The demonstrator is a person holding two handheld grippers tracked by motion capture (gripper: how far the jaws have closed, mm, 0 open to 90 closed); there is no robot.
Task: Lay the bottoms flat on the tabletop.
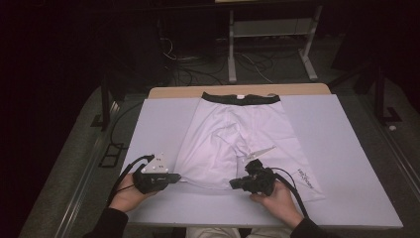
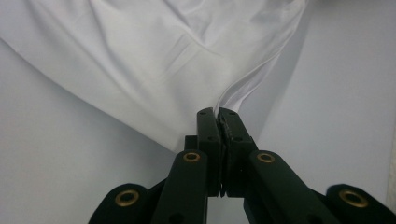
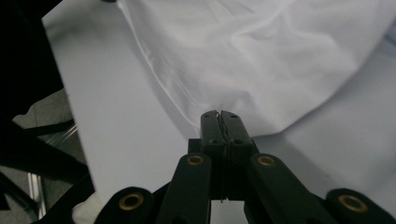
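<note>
1. Both hands come in from the bottom of the high view, dark sleeves at the near table edge: left hand (image 1: pixel 128 196), right hand (image 1: pixel 278 198).
2. Left gripper (image 1: pixel 174 177) sits near the front left of the table (image 1: pixel 346 148), jaws pointing right onto the near hem of the shorts (image 1: pixel 233 134).
3. Left gripper view: left gripper (image 2: pixel 218 112) jaws pressed together, a pinch of white shorts (image 2: pixel 154 60) fabric caught between the tips; cloth bunches into a ridge rising from the tips.
4. Right gripper (image 1: pixel 233 184) sits front centre-right, jaws pointing left onto the same hem, near the crotch side of the right leg.
5. Right gripper view: right gripper (image 3: pixel 220 113) jaws closed on the shorts (image 3: pixel 261 51) edge, thin fabric line seen between the tips.
6. Shorts are white with a black waistband (image 1: pixel 241 98) at the far side, spread flat over the table middle, legs toward the person.
7. Small dark print (image 1: pixel 305 177) on the right leg, just beside the right hand.
8. Wrinkles run from the crotch toward both grippers.
9. Cables trail from each gripper back past the wrists.
10. Table surface is pale grey-white, wooden strip (image 1: pixel 173 92) along its far edge.
11. Floor beyond is dark with loose cables (image 1: pixel 198 69) and a metal frame (image 1: pixel 270 44).
</note>
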